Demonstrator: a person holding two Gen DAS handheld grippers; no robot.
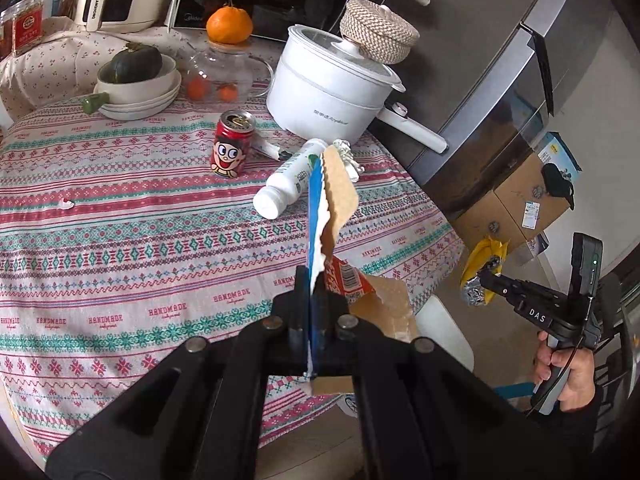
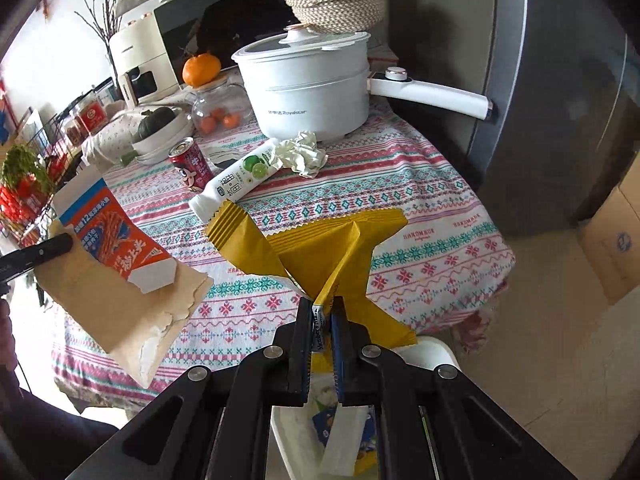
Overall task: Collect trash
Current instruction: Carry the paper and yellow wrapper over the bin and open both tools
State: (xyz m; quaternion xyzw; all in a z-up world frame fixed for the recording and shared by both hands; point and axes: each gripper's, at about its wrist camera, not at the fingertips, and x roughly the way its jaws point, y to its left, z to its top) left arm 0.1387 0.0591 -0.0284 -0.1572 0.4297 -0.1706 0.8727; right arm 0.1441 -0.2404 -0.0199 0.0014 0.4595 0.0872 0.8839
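My left gripper [image 1: 310, 284] is shut on a torn cardboard box [image 1: 338, 188], blue and orange print on brown, held edge-up above the table's near edge. In the right wrist view that box [image 2: 120, 264] hangs at the left from a left finger [image 2: 40, 254]. My right gripper [image 2: 322, 308] is shut on a crumpled yellow wrapper [image 2: 320, 248], held above a white bin [image 2: 436, 354] beside the table. On the tablecloth lie a red can [image 1: 232, 144], a white bottle [image 1: 288, 180] on its side, a crumpled tissue [image 2: 302, 154] and a small white scrap [image 1: 64, 204].
A white electric pot [image 1: 332, 88] with a long handle stands at the table's back right, beside a glass teapot [image 1: 220, 72] and stacked bowls [image 1: 136, 88]. A grey fridge [image 1: 500, 60] rises to the right. Cardboard boxes [image 1: 516, 200] sit on the floor. The bin holds paper.
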